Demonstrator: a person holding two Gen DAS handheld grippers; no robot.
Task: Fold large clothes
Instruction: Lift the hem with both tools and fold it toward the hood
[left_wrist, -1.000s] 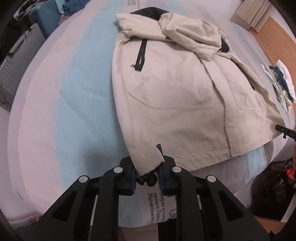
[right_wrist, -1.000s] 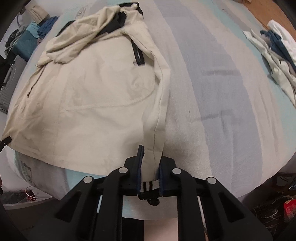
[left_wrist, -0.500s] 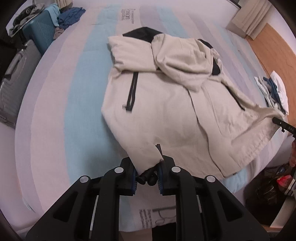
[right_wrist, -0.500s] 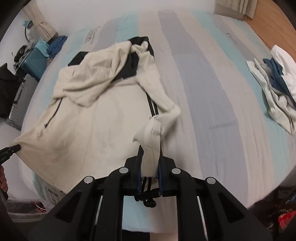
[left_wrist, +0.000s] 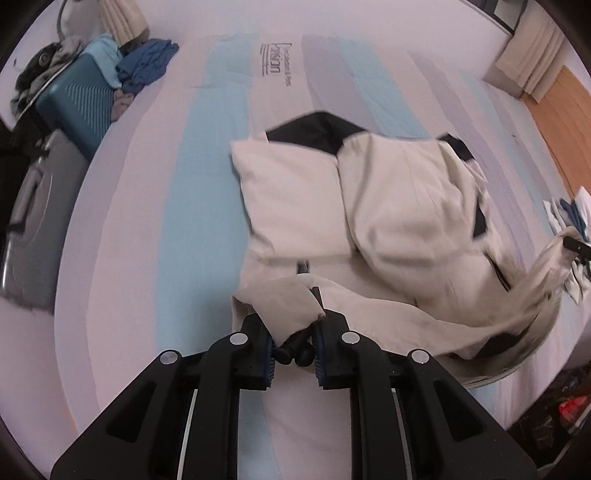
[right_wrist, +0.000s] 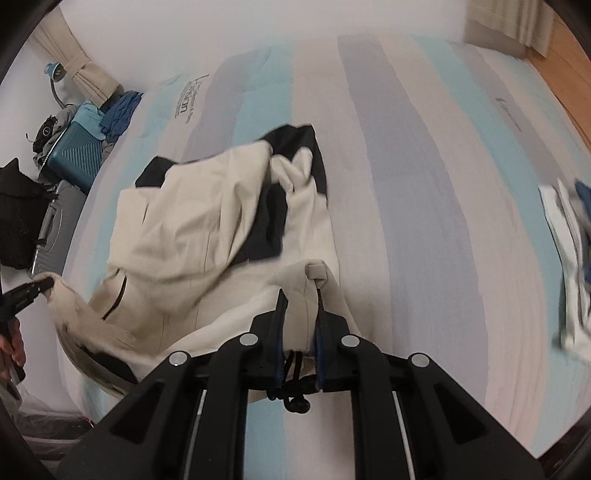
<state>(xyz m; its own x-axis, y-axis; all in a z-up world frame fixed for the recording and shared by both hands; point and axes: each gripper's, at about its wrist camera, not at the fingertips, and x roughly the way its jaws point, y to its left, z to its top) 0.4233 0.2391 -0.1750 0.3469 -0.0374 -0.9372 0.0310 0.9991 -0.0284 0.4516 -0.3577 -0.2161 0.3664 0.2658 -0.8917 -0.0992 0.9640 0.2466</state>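
A large cream jacket (left_wrist: 399, 221) with black lining lies on the striped bed; it also shows in the right wrist view (right_wrist: 207, 229). My left gripper (left_wrist: 293, 325) is shut on its bottom hem corner, lifted above the bed. My right gripper (right_wrist: 300, 317) is shut on the other hem corner, also lifted. The hem hangs between the two grippers and folds over the jacket's lower part. The right gripper's tip shows at the right edge of the left wrist view (left_wrist: 576, 245), the left gripper's at the left edge of the right wrist view (right_wrist: 27, 295).
The bed (left_wrist: 147, 221) has blue, grey and white stripes. A small pile of white and blue clothes (right_wrist: 569, 236) lies at the bed's right. A teal suitcase (left_wrist: 77, 103) and a grey suitcase (left_wrist: 33, 221) stand left of the bed. Wood floor (left_wrist: 561, 122) is at the far right.
Both grippers have lifted the jacket's hem and carried it forward toward the collar. The lower part has come off the bed and is folding over the upper part.
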